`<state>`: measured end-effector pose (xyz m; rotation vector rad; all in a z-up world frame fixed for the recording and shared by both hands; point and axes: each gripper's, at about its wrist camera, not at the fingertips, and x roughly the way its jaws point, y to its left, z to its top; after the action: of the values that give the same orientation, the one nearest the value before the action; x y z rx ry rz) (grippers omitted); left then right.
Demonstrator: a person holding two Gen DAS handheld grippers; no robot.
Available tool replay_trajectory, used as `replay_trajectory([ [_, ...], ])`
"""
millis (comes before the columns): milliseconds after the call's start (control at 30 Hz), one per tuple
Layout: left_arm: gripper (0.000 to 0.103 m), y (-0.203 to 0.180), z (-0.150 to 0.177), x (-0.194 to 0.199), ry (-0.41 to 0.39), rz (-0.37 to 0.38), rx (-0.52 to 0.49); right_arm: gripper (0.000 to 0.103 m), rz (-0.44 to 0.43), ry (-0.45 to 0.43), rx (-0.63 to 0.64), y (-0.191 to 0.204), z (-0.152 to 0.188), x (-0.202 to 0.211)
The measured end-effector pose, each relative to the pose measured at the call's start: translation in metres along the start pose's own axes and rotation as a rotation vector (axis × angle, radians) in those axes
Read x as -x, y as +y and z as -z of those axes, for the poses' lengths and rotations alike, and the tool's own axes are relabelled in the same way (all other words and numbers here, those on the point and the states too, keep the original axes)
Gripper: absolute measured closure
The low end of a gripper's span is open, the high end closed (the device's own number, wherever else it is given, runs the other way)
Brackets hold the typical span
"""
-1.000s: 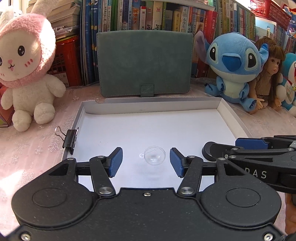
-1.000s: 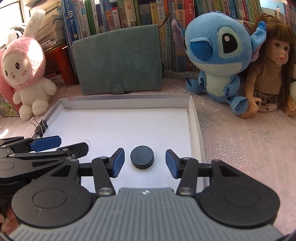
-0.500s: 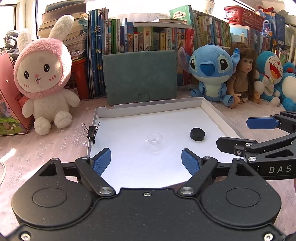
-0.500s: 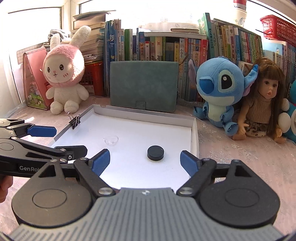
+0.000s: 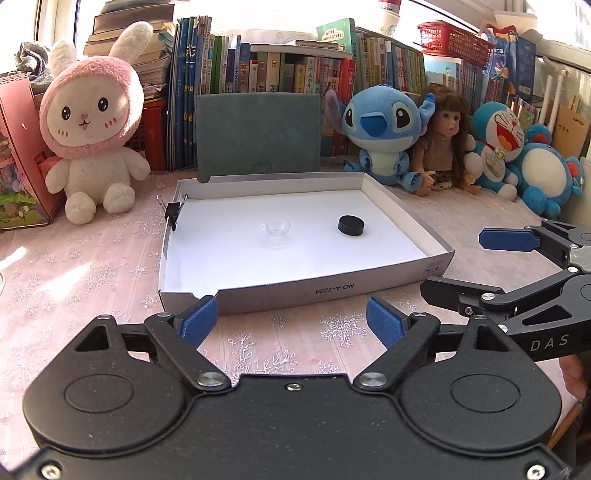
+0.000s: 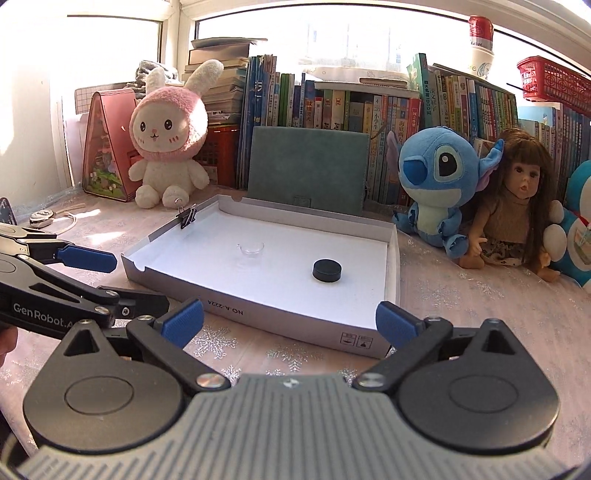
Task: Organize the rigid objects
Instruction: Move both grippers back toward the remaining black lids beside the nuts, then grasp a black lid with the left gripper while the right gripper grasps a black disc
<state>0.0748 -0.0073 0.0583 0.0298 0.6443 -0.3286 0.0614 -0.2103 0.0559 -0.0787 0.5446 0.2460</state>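
with the clear dish (image 5: 275,226) and black puck (image 5: 351,225) lying apart in the box (image 5: 306,291), both the left gripper (image 5: 291,320) and right gripper (image 6: 290,320) are opening wide with nothing between them; the sorting looks done.

Bright daylight, sharp fisheye views

Sun comes from the overexposed window (image 6: 332,33) behind the books (image 6: 332,107); soft shadows fall toward the camera, and straight lines bend at dark corners.

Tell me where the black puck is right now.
The black puck lies flat on the white floor of the shallow box, toward its right side in both wrist views, to the right of the clear dish and apart from it.
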Motion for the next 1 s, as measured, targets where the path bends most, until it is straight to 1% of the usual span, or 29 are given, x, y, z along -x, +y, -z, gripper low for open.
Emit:
replay_trajectory([
  [267,0.016,0.0,0.026,0.018,0.004,0.03,0.02,0.0,0.012,0.002,0.002,0.002,0.024,0.013],
  [500,0.028,-0.001,0.048,0.033,0.02,0.063,0.036,0.0,0.001,0.001,-0.016,0.004,0.043,0.024],
  [567,0.03,-0.003,0.054,0.037,0.024,0.061,0.033,0.0,-0.018,-0.009,-0.027,0.004,0.049,0.028],
  [633,0.035,-0.005,0.06,0.041,0.025,0.056,0.025,0.0,-0.024,-0.011,-0.034,0.004,0.052,0.03],
  [700,0.047,-0.007,0.065,0.045,0.026,0.046,0.014,0.0,-0.026,-0.011,-0.037,0.005,0.055,0.031],
  [733,0.05,-0.008,0.067,0.046,0.03,0.044,0.009,0.0,-0.027,-0.011,-0.037,0.006,0.057,0.032],
  [767,0.056,-0.009,0.069,0.047,0.036,0.043,0.005,0.001,-0.028,-0.013,-0.037,0.007,0.059,0.032],
  [833,0.058,-0.01,0.073,0.047,0.044,0.042,0.003,0.002,-0.036,-0.011,-0.038,0.007,0.061,0.033],
  [900,0.059,-0.01,0.076,0.046,0.049,0.033,0.005,0.007,-0.05,-0.006,-0.042,0.008,0.062,0.033],
  [967,0.059,-0.01,0.078,0.045,0.051,0.025,0.01,0.01,-0.055,-0.001,-0.04,0.01,0.064,0.032],
  [1000,0.059,-0.009,0.078,0.045,0.051,0.024,0.013,0.013,-0.055,-0.001,-0.037,0.011,0.064,0.032],
])
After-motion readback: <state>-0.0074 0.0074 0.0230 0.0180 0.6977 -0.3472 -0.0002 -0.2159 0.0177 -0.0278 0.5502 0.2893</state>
